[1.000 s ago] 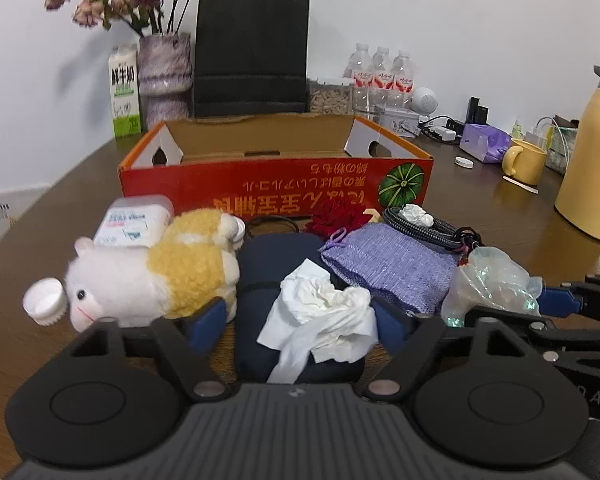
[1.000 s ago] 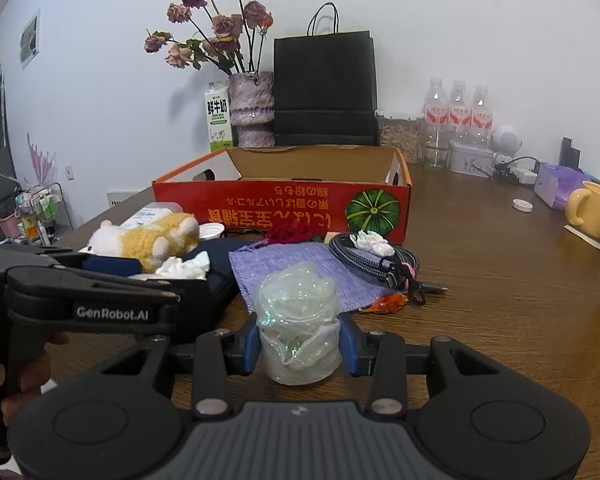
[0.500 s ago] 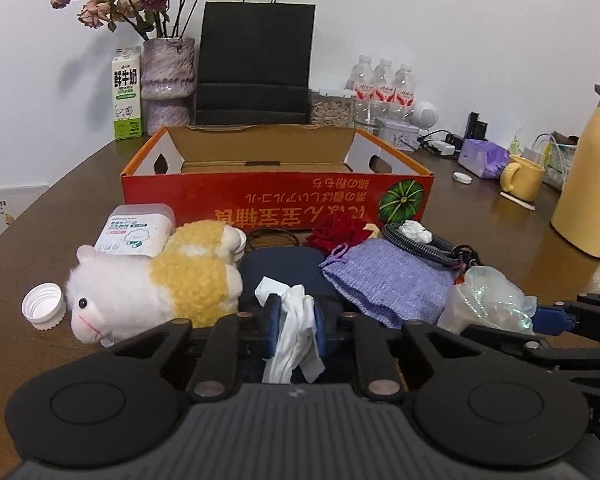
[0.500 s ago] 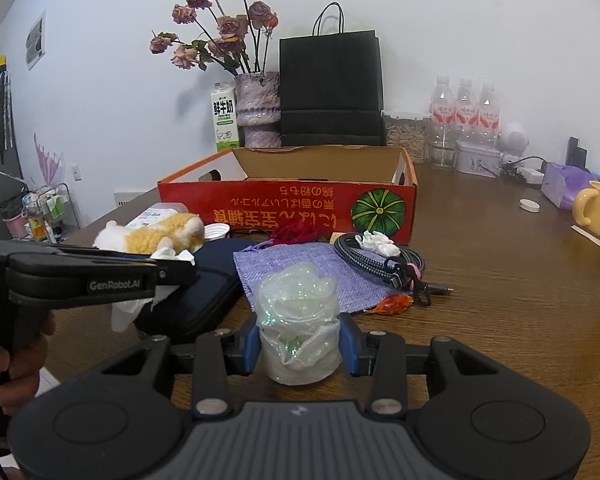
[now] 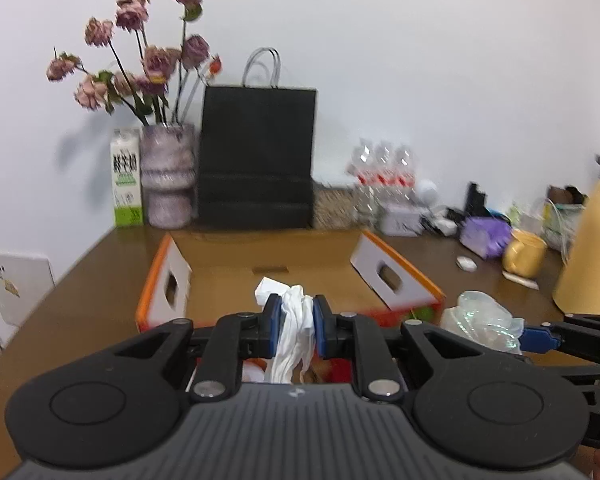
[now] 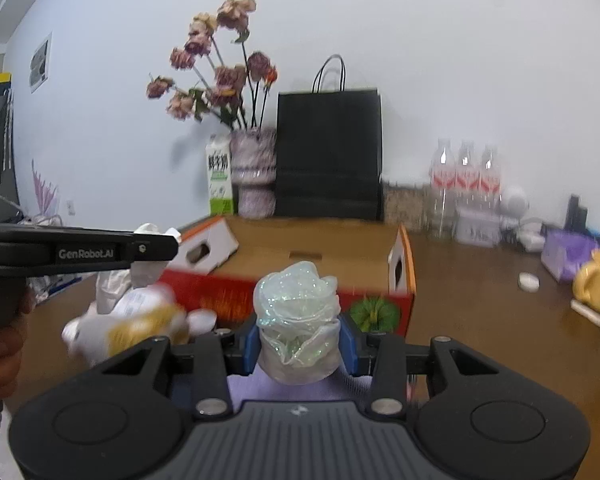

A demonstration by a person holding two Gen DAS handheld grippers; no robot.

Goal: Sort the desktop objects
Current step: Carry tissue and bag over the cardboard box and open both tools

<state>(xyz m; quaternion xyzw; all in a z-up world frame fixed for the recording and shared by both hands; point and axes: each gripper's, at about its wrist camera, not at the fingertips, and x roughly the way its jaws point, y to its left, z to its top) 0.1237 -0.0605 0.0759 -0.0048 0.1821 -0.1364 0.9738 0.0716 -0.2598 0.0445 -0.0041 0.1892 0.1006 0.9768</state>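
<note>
Both tongs, left [image 5: 294, 324] and right [image 6: 298, 338], clamped, raised side by side.

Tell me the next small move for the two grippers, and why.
Probably carry both forward over the open box and release. The left gripper is shut on the tissue, the right gripper on the crumpled wrap, and both loads hang just short of the box's near wall.

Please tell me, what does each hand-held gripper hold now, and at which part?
Left hand-held gripper: crumpled white tissue, pinched across its middle. Right hand-held gripper: crumpled iridescent plastic wrap, gripped at its lower sides.
</note>
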